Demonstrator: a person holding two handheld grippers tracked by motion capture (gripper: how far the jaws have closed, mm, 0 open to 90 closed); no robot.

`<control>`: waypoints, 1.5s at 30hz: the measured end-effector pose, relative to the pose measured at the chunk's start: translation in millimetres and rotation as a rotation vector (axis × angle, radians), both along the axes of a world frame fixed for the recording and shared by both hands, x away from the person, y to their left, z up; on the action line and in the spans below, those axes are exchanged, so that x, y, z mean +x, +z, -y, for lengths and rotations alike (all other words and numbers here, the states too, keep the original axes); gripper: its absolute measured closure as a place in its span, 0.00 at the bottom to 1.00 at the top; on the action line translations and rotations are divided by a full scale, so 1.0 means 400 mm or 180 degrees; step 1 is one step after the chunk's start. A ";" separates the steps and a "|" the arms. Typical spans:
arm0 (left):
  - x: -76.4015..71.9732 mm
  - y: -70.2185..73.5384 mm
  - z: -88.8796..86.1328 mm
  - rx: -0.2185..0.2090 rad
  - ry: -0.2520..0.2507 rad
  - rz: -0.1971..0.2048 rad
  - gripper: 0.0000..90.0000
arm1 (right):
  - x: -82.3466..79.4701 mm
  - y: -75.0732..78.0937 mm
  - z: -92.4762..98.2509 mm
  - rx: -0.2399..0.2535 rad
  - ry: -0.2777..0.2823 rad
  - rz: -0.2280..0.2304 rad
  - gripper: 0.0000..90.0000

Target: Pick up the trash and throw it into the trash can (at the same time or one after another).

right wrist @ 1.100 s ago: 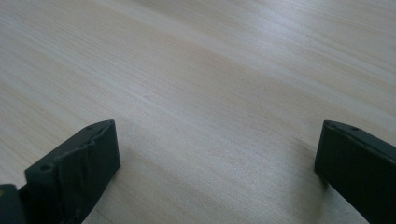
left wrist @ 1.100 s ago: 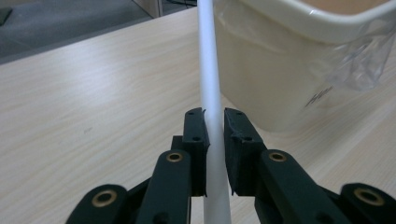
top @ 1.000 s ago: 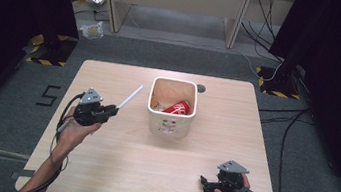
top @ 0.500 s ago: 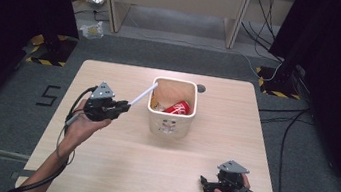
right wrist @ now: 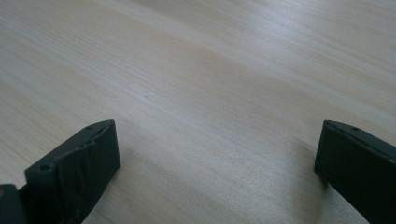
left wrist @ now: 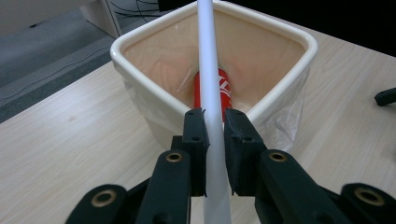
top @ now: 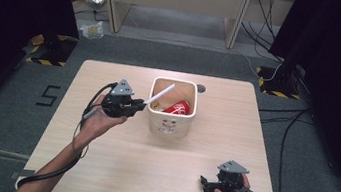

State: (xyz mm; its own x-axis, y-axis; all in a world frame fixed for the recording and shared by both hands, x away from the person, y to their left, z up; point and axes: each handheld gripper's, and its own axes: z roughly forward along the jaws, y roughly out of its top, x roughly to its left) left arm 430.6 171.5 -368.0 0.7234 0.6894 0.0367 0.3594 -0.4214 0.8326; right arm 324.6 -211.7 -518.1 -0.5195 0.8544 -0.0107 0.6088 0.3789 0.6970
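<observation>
Already, from the high view, my left gripper (top: 137, 106) pinches the long white plastic stick (top: 159, 94), its tip over the cream square plastic bin (top: 170, 126); my right gripper (top: 209, 185) rests well apart from the bin. From the left gripper view, the stick (left wrist: 208, 88) points at a red can (left wrist: 224, 91) inside; releasing remains. From the right gripper view, my jaws stand spread over bare wooden table (right wrist: 210, 84).

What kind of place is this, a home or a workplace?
Probably a lab or recording room: a bare wooden table on grey carpet, black curtains at both sides, and loose cables on the floor.
</observation>
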 end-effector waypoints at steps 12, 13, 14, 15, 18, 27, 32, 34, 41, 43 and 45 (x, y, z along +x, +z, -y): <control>0.048 0.000 0.048 0.0059 -0.0038 -0.0111 0.88 | 0.000 0.000 0.000 -0.0001 0.0003 -0.0002 0.00; 0.051 0.000 0.050 0.0069 -0.0039 -0.0118 0.88 | 0.000 0.000 0.000 -0.0001 0.0003 -0.0003 0.00; 0.054 -0.001 0.052 0.0074 -0.0047 -0.0128 0.88 | 0.000 0.000 0.000 -0.0002 0.0004 -0.0003 0.00; 0.057 -0.002 0.055 0.0073 -0.0045 -0.0139 0.88 | 0.000 0.000 0.000 -0.0001 0.0003 -0.0004 0.00; 0.064 -0.003 0.062 0.0081 -0.0064 -0.0182 0.88 | 0.000 0.000 0.000 -0.0003 0.0005 -0.0002 0.00; 0.079 0.001 0.078 -0.0006 -0.0102 -0.0254 0.84 | 0.000 0.000 0.000 -0.0003 0.0006 -0.0003 0.00; 0.072 0.021 0.077 -0.0153 -0.0058 -0.0177 0.72 | 0.000 0.000 0.000 -0.0002 0.0011 -0.0003 0.00; 0.067 0.030 0.077 -0.0189 -0.0054 -0.0135 0.68 | 0.000 0.000 0.000 0.0002 0.0010 0.0001 0.00; 0.055 0.044 0.063 -0.0251 -0.0019 -0.0104 0.59 | 0.000 0.000 0.000 0.0003 0.0011 -0.0004 0.00; 0.055 0.043 0.058 -0.0275 -0.0001 -0.0132 0.57 | 0.000 0.000 0.000 0.0000 0.0012 -0.0003 0.00; 0.054 0.041 0.053 -0.0306 0.0011 -0.0171 0.53 | 0.000 0.000 0.000 -0.0003 0.0012 -0.0002 0.00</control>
